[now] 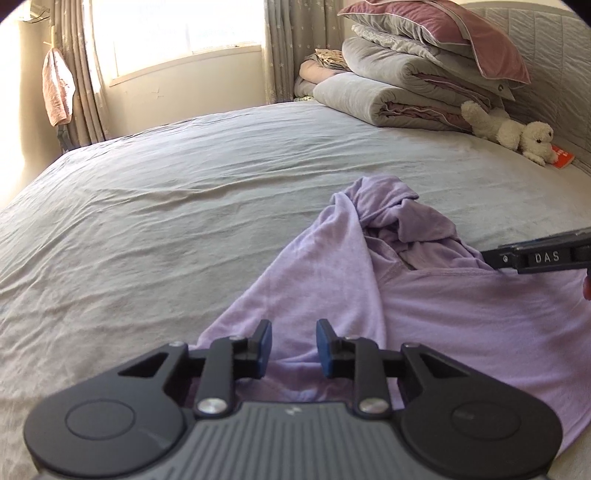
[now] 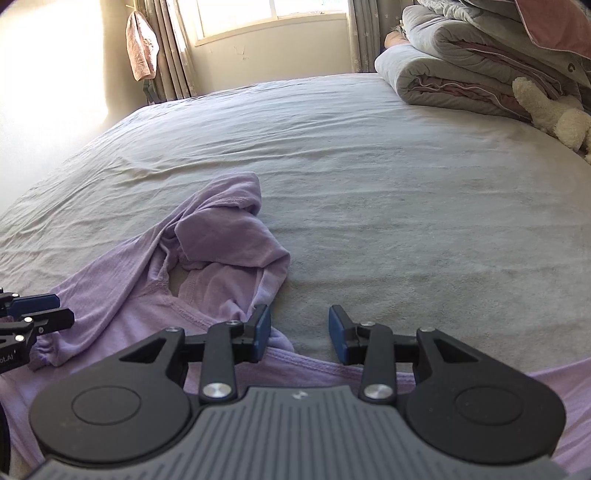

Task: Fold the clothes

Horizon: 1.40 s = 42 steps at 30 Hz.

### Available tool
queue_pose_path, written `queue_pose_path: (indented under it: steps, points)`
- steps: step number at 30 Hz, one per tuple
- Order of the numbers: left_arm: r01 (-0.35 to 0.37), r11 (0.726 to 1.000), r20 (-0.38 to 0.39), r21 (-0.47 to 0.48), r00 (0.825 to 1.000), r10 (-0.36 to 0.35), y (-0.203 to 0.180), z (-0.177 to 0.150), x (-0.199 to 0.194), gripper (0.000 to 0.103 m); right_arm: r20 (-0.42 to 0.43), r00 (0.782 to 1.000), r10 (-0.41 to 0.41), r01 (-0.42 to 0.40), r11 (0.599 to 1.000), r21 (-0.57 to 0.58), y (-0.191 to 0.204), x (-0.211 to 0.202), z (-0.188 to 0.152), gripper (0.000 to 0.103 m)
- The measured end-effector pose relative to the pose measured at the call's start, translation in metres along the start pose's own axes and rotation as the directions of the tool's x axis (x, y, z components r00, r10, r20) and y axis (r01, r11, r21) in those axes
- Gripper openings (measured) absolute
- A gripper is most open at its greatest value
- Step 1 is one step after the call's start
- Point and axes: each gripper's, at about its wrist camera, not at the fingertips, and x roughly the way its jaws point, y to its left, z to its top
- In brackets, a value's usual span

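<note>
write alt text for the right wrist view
An open right gripper hovers over the edge of a crumpled lilac garment on a grey bed sheet. The left gripper pokes in at left; folded quilts sit far right.

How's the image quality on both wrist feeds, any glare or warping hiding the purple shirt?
Left wrist view: window blown out, bed bowed by fisheye, purple shirt evenly lit and sharp. Right wrist view: sun glare whitens the left wall, corners vignette dark; the shirt and both open grippers, left gripper and right gripper, stay clear.
</note>
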Motion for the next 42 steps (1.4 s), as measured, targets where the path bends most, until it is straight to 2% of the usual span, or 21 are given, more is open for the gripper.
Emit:
queue_pose_path:
  steps: [6,12,13,16,20,25,29,34,36,37,40,42]
  points:
    - [-0.044,0.990,0.031,-0.132,0.998,0.048,0.033,0.003,0.000,0.019,0.028,0.999,0.020,-0.020,1.000,0.016,0.005,0.003,-0.001,0.039]
    - [-0.138,0.960,0.008,-0.242,0.989,0.145,0.064,0.001,0.005,0.018,0.050,0.998,0.048,-0.048,0.999,0.010,0.015,0.008,-0.002,0.038]
    - [-0.150,0.956,0.000,-0.251,0.988,0.154,0.068,0.000,0.007,0.018,0.053,0.997,0.053,-0.053,0.999,0.007,0.017,0.008,-0.003,0.034]
    - [-0.165,0.943,-0.020,-0.289,0.986,0.166,0.078,-0.002,0.009,0.018,0.058,0.996,0.071,-0.070,0.997,-0.008,0.023,0.010,-0.005,0.013]
    - [-0.129,0.928,-0.022,-0.350,0.991,0.130,0.086,-0.003,0.009,0.019,0.075,0.997,0.034,-0.031,0.998,-0.053,0.030,0.006,-0.005,0.006]
    - [-0.083,0.918,-0.028,-0.389,0.997,0.078,0.092,-0.003,0.013,0.019,0.099,0.995,-0.024,0.032,0.996,-0.079,0.027,0.000,0.003,0.005]
    - [-0.033,0.910,-0.003,-0.413,0.999,0.035,0.097,-0.001,0.009,0.024,0.118,0.991,-0.066,0.074,0.995,-0.066,0.016,-0.004,0.016,0.005]
    - [-0.021,0.912,-0.001,-0.410,1.000,0.023,0.094,0.002,0.008,0.029,0.153,0.981,-0.123,0.130,0.991,-0.039,0.002,-0.003,0.035,0.005]
    - [0.007,0.918,0.007,-0.396,1.000,-0.004,0.091,0.005,0.005,0.036,0.172,0.973,-0.150,0.160,0.986,-0.041,-0.002,-0.003,0.042,0.005]
    - [0.029,0.927,0.011,-0.375,1.000,-0.027,0.087,0.006,0.003,0.042,0.181,0.970,-0.161,0.171,0.984,-0.043,-0.005,-0.003,0.046,0.004]
    - [0.105,0.955,0.022,-0.277,0.994,-0.102,0.071,0.009,-0.004,0.058,0.204,0.958,-0.201,0.216,0.975,-0.052,-0.015,-0.003,0.055,0.004]
    - [0.136,0.973,0.032,-0.188,0.991,-0.132,0.057,0.009,-0.010,0.061,0.212,0.943,-0.255,0.275,0.959,-0.068,-0.027,-0.002,0.059,0.004]
